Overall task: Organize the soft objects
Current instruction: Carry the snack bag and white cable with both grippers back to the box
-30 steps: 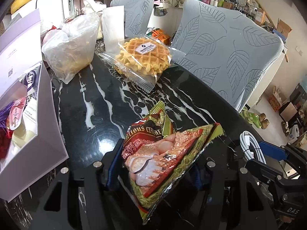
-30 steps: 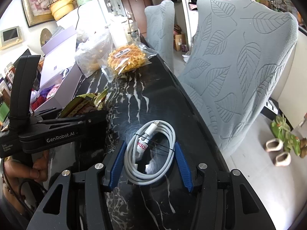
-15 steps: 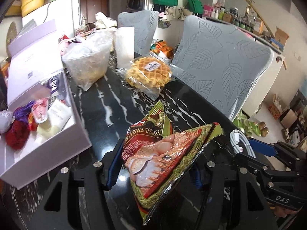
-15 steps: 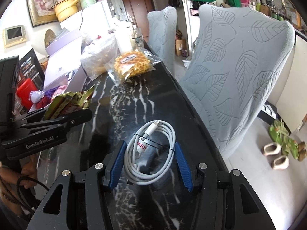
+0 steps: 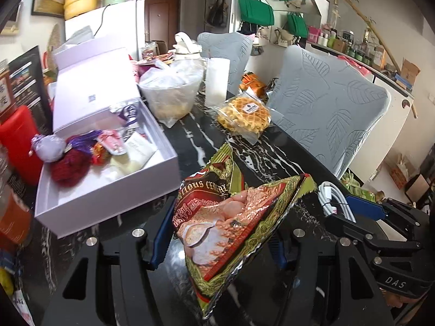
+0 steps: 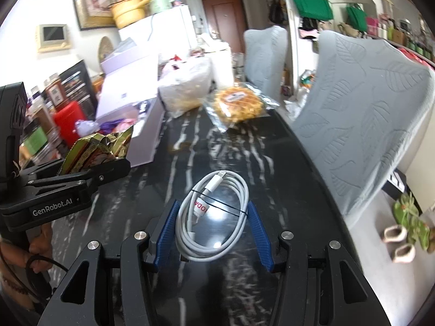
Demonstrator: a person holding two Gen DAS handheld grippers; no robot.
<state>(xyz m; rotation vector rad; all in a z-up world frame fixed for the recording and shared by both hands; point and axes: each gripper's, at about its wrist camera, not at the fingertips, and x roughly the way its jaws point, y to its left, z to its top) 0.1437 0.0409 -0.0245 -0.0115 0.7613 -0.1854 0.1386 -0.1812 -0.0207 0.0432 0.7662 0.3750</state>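
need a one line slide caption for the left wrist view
Left gripper holds a cereal packet above the black marble table, beside an open white box of soft items.

desk: glossy black stone, white veins
cereal packet: shiny crinkled foil
cable: smooth white plastic
gripper pads: ribbed blue plastic
box: matt white card
waffle wrapper: clear glossy film
chair covers: matt grey cloth, embossed leaves
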